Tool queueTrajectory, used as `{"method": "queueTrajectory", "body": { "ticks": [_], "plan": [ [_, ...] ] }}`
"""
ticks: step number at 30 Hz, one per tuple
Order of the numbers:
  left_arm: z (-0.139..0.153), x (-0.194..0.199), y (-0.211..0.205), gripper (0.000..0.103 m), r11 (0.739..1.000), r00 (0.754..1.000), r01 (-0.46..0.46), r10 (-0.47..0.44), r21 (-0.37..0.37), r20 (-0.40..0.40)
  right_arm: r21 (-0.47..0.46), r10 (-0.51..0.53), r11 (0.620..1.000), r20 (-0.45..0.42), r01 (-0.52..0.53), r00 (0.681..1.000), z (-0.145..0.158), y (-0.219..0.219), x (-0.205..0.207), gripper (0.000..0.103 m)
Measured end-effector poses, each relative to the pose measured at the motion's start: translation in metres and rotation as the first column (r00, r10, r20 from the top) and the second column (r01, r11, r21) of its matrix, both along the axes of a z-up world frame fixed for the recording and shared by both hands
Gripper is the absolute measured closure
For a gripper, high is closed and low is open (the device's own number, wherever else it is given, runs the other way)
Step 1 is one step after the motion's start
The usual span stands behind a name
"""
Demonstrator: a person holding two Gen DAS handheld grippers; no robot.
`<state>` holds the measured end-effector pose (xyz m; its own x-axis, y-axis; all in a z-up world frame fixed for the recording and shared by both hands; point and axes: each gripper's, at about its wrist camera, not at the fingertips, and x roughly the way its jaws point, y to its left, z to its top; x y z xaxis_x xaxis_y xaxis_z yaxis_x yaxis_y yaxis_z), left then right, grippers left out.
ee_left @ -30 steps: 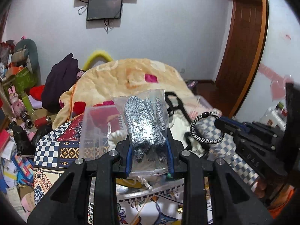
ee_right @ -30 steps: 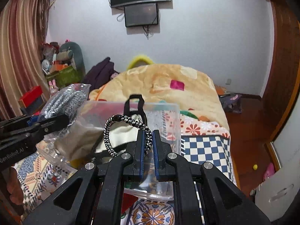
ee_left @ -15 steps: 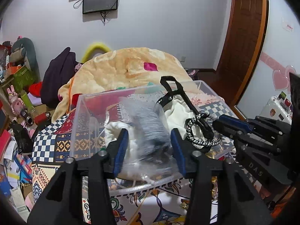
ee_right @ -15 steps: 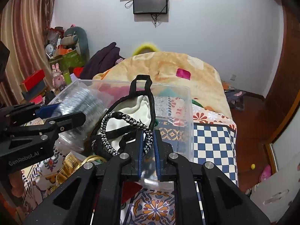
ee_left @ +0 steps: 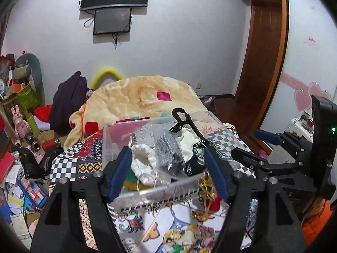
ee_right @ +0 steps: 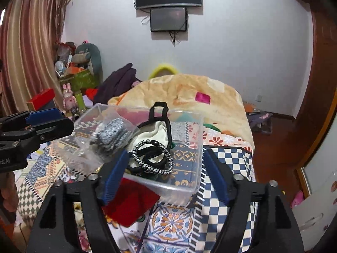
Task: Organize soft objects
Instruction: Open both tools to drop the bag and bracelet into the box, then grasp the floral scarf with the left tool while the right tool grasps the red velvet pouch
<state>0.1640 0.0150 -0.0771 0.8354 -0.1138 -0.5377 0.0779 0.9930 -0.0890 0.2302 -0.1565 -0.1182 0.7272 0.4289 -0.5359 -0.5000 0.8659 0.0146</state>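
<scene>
Clear plastic bin (ee_right: 195, 139) is sitting on the patterned bedspread (ee_right: 227, 160) and is holding the soft items. Bagged grey knit piece (ee_left: 168, 149) is lying inside it, leaning across a white cloth (ee_left: 145, 158); the bag's loose end is draping over the bin's near-left wall in the right wrist view, likely because the bag is longer than the free space. Black-and-white braided band (ee_right: 152, 156) is resting on the pile next to a black-strapped cream item (ee_right: 158, 130). Left gripper (ee_left: 168, 172) is hovering at the bin's near rim, jaws spread wide, gripping nothing. Right gripper (ee_right: 164, 172) is likewise spread and empty, near the bin's front corner. A red cloth (ee_right: 130, 200) is lying outside the bin, partly under its front edge: judged not yet sorted.
</scene>
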Motion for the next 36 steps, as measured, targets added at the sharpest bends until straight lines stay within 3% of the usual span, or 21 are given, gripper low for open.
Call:
{"method": "queueTrajectory", "body": {
  "ticks": [7,13,18,28,29,36],
  "plan": [
    [-0.021,-0.026,-0.001,0.007,1.000,0.998,0.005,-0.005,0.000,-0.063,-0.050,0.039,0.998,0.013,-0.038,0.999,-0.009,0.004,-0.024,0.016],
    [-0.057,-0.035,-0.006,0.007,1.000,0.985,0.015,-0.011,0.021,-0.173,-0.072,0.060,0.995,-0.029,-0.062,0.998,-0.025,0.005,-0.037,0.015],
    [-0.089,-0.040,-0.011,0.007,0.999,0.960,0.038,-0.047,-0.038,-0.276,-0.077,0.072,0.994,-0.099,-0.079,0.993,-0.046,0.009,-0.037,0.012],
    [-0.117,-0.044,-0.038,0.007,0.998,0.949,0.058,-0.058,-0.012,-0.311,-0.077,0.087,0.992,-0.184,-0.102,0.979,-0.068,0.019,-0.034,0.012],
    [-0.118,-0.043,-0.038,0.008,0.998,0.949,0.053,-0.056,-0.019,-0.310,-0.074,0.089,0.992,-0.190,-0.105,0.978,-0.069,0.021,-0.033,0.012],
    [-0.120,-0.045,-0.023,0.041,1.000,0.957,0.023,-0.027,-0.019,-0.287,-0.065,0.084,0.993,-0.228,-0.102,0.970,-0.075,0.031,-0.021,0.012]
  ]
}}
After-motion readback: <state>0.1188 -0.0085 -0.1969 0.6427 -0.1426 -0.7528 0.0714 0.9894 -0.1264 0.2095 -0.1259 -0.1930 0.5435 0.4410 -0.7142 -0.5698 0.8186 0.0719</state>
